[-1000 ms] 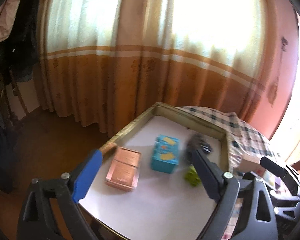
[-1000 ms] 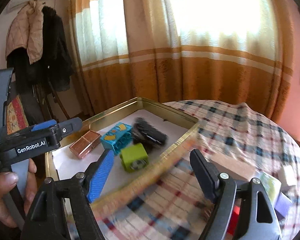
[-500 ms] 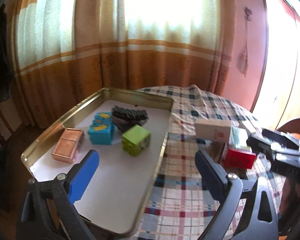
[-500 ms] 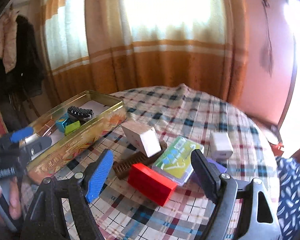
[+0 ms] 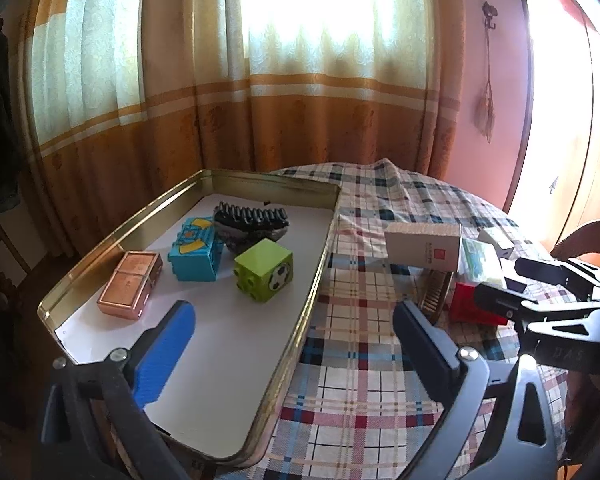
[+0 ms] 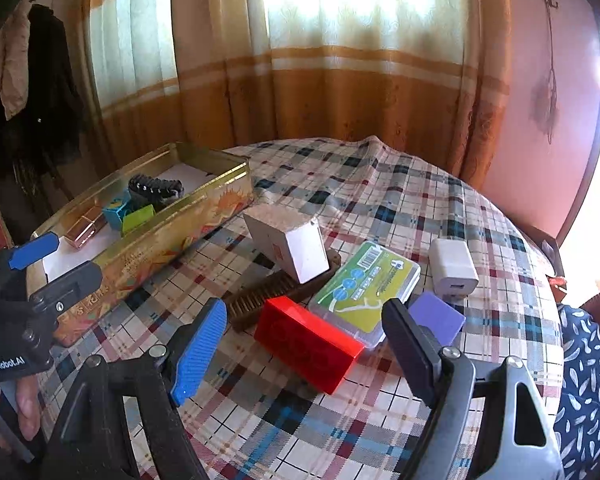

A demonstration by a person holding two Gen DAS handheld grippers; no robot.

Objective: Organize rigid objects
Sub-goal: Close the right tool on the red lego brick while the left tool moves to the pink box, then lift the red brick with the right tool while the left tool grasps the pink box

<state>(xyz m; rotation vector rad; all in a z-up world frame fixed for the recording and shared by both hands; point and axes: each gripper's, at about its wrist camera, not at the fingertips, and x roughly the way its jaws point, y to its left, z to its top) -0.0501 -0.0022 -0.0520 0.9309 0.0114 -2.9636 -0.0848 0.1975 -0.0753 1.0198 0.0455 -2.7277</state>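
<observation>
A gold tin tray [image 5: 314, 276] holds a copper box [image 5: 130, 284], a blue block [image 5: 196, 254], a black hair clip [image 5: 252, 224] and a green block [image 5: 264, 270]. My left gripper [image 5: 296, 344] hovers over the tray's near right rim, its jaws opening with nothing between them. On the checked cloth lie a red box [image 6: 308, 342], a white box [image 6: 288, 244], a brown comb [image 6: 260, 296], a green-labelled case [image 6: 364, 288], a white charger [image 6: 452, 268] and a purple piece [image 6: 436, 316]. My right gripper [image 6: 306, 344] is open just short of the red box, its pads clear of it.
The checked cloth [image 6: 380, 200] covers a round table whose edge falls away at the right. Orange curtains [image 6: 340, 92] hang behind it and dark coats [image 6: 48, 92] at the left. A hand [image 6: 20, 404] holds the left gripper. Blue patterned fabric [image 6: 588, 380] lies at the right edge.
Both views have swung right, from the tin toward the loose objects on the cloth. The red box now sits framed between the right fingers. The left jaws stand a little wider.
</observation>
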